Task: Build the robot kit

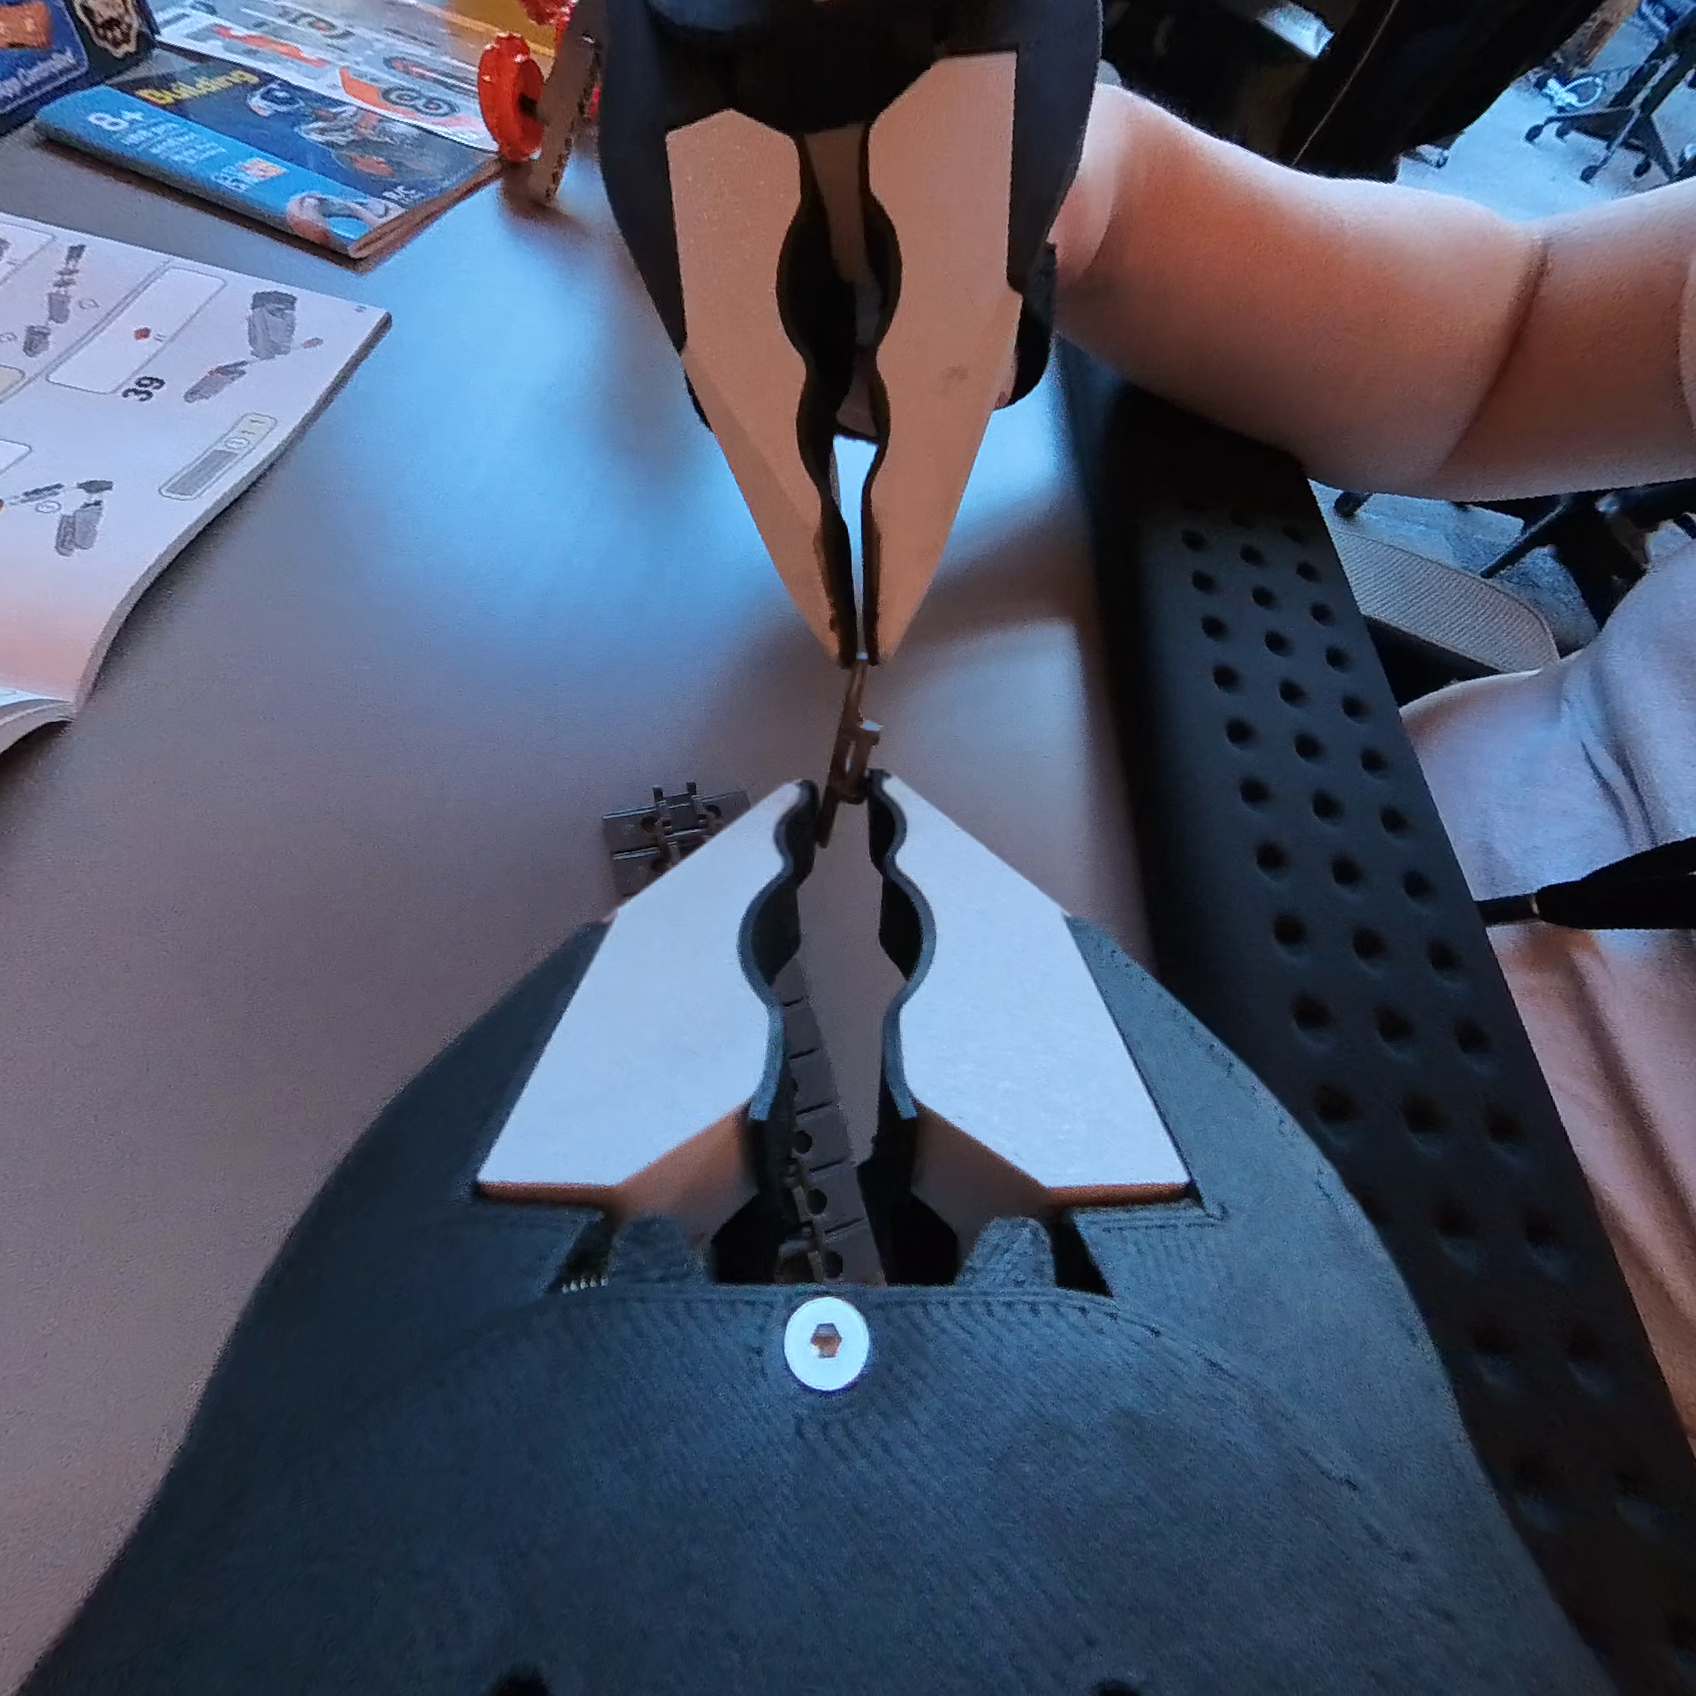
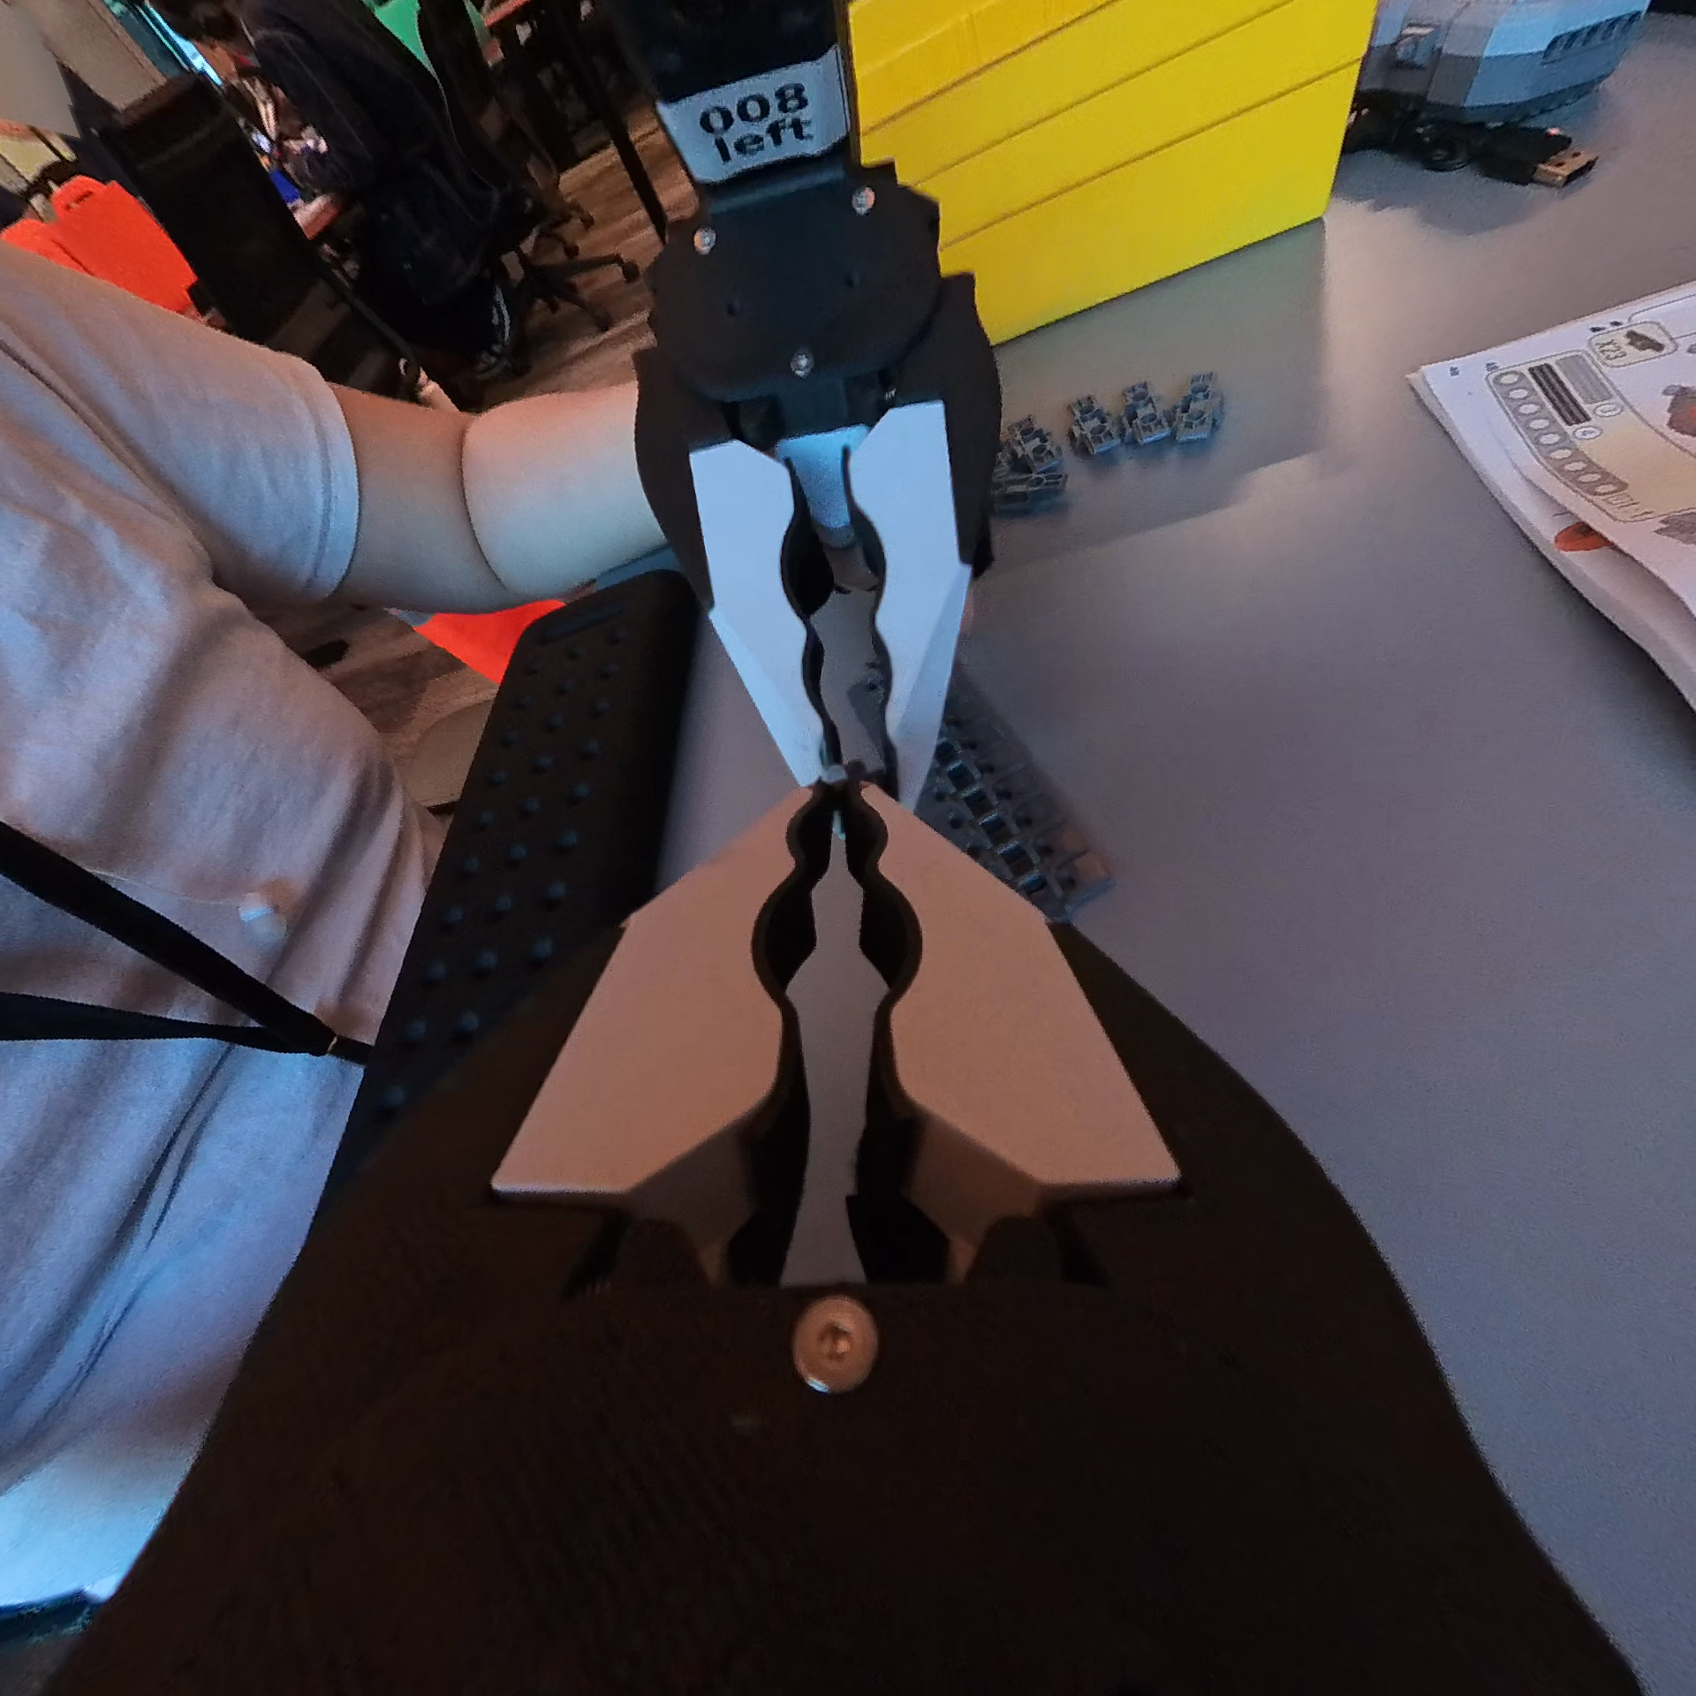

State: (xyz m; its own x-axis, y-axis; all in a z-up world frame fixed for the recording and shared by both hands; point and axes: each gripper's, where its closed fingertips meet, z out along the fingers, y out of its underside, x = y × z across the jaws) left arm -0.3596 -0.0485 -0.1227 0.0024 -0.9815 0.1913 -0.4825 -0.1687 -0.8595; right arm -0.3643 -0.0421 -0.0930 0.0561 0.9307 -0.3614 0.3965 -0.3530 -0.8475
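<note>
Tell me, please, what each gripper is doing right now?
Left gripper: shut on the track link chain.
Right gripper: shut on the chain's other end.

You are seated at a grey worktable (image 2: 1285, 826) in a shared office or lab. Wheeled office chairs (image 1: 1597, 110) and another person at a desk (image 2: 367, 138) fill the background. On your table lie open instruction booklets (image 1: 156, 385), a yellow brick-shaped storage box (image 2: 1120, 147) and small grey building-set parts (image 2: 1138, 418).

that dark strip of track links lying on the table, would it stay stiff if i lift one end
The track strip is probably floppy: it is built of many small hinged links, so it would likely droop. It looks like light plastic, unlikely to roll.
</note>
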